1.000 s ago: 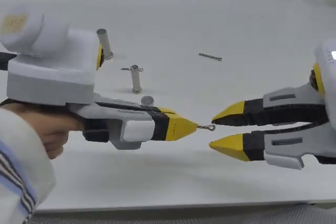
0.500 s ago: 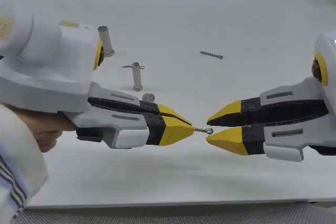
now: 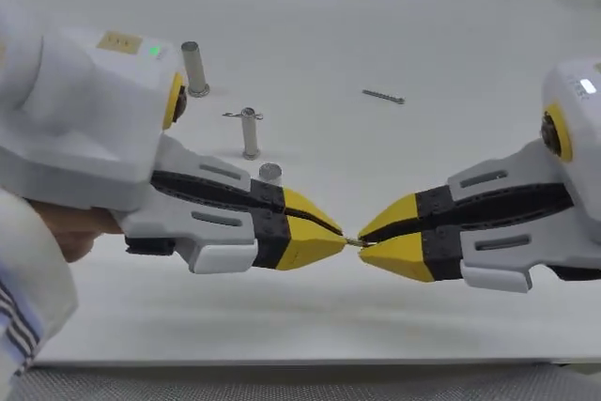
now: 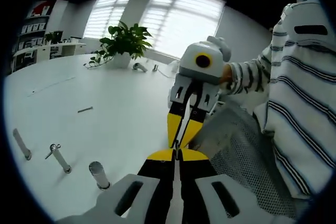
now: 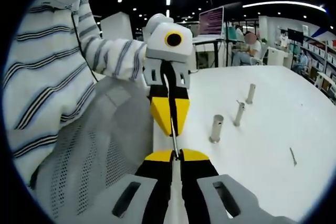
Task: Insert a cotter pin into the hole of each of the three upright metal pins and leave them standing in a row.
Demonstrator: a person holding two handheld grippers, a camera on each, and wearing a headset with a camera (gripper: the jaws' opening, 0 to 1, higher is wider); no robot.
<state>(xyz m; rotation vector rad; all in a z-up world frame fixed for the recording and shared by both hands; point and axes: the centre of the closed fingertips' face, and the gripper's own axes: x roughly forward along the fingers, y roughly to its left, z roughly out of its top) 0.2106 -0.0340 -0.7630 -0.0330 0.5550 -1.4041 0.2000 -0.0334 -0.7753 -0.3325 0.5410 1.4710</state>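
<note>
Head view shows the left gripper (image 3: 338,237) pinched shut on a cotter pin (image 3: 354,241). The right gripper (image 3: 366,242) meets it tip to tip, its jaws closed on the pin's free end, above the table (image 3: 310,316). Both hold one thin wire, so a twist or uneven pull could bend it, and an early release could drop it. Behind stand the near metal pin (image 3: 269,173), apparently bare, the middle metal pin (image 3: 250,133), already fitted, and the far metal pin (image 3: 194,68), bare. A spare cotter pin (image 3: 383,96) lies beyond.
</note>
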